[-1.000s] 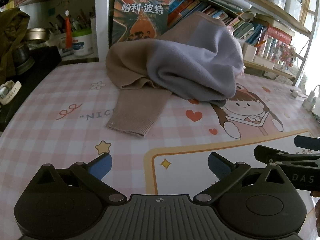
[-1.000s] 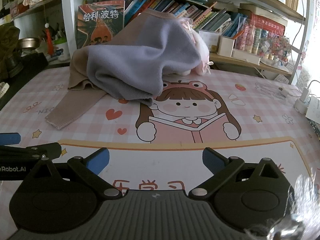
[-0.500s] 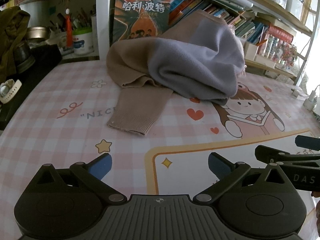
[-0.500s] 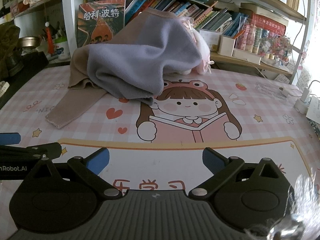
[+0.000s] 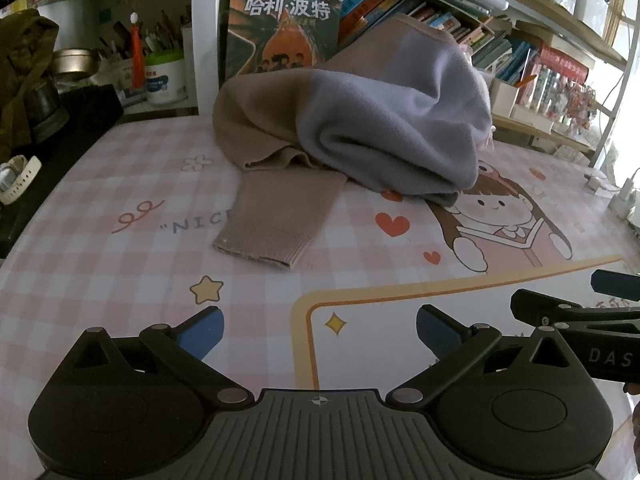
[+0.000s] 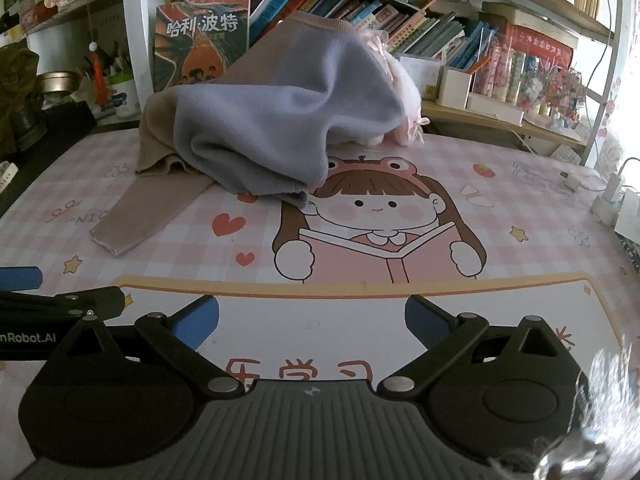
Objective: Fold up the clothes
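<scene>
Both tools hang low over the near edge of the worktop [image 5: 100, 264], side by side. Left tool [image 5: 318, 330] has its jaws spread wide and holds nothing; right tool [image 6: 312, 316] is likewise spread and empty. The sweater [image 5: 360, 120] lies bunched in a heap at the far side of the worktop, well apart from both tools, brown outside and lilac lining showing. One sleeve [image 5: 276, 216] runs out of the heap toward the near-left, its long axis pointing roughly at the left tool, cuff end nearest. Judging by this, the left tool is the closer one for the cuff, while the right tool faces the lilac hem [image 6: 276, 188] straight ahead. Folding has not begun; the heap wants spreading first.
</scene>
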Demonstrator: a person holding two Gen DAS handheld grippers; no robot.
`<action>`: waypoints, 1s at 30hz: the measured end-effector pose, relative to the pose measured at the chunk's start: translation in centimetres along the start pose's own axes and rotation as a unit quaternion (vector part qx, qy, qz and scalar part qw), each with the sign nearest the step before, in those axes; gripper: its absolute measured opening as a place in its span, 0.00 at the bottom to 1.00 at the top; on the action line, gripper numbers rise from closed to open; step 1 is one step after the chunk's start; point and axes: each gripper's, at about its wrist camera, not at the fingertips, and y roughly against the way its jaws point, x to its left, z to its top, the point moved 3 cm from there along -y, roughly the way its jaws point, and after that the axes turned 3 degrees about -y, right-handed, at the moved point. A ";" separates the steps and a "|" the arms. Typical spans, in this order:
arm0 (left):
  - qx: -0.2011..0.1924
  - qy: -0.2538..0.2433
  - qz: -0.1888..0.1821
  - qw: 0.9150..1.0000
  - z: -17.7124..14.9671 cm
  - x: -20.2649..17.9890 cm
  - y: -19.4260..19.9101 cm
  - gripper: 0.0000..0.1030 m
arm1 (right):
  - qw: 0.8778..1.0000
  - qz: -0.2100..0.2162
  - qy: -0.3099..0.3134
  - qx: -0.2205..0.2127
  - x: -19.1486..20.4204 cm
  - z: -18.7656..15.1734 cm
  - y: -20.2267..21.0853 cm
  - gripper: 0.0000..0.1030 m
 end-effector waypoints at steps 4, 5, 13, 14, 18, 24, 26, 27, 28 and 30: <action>0.001 0.000 0.002 1.000 0.0 0.0 0.0 1.00 | 1.000 0.001 0.000 0.001 0.0 0.0 -0.1 0.97; 0.001 0.000 0.002 1.000 0.0 0.0 -0.1 1.00 | 1.000 0.001 0.000 0.001 0.1 0.0 -0.1 0.97; 0.003 0.001 0.003 1.000 0.0 0.1 -0.2 1.00 | 1.000 0.002 0.001 0.002 0.2 0.0 -0.2 0.97; 0.004 0.001 0.003 1.000 0.0 0.1 -0.2 1.00 | 1.000 0.002 0.001 0.002 0.2 0.0 -0.2 0.97; 0.004 0.001 0.003 1.000 0.0 0.1 -0.2 1.00 | 1.000 0.002 0.000 0.003 0.2 -0.1 -0.2 0.97; 0.007 0.002 0.005 1.000 -0.1 0.2 -0.2 1.00 | 1.000 0.005 -0.001 0.005 0.1 -0.1 -0.2 0.97; 0.008 0.002 0.006 1.000 -0.1 0.1 -0.2 1.00 | 1.000 0.006 -0.002 0.006 0.1 -0.1 -0.3 0.97; 0.008 0.002 0.007 1.000 -0.2 0.1 -0.2 1.00 | 1.000 0.007 -0.002 0.007 0.1 -0.1 -0.3 0.97; 0.009 0.002 0.008 1.000 -0.2 0.1 -0.2 1.00 | 1.000 0.008 -0.002 0.007 0.1 -0.1 -0.3 0.97; 0.011 0.002 0.009 1.000 -0.2 0.1 -0.3 1.00 | 1.000 0.010 -0.002 0.008 0.1 -0.2 -0.3 0.97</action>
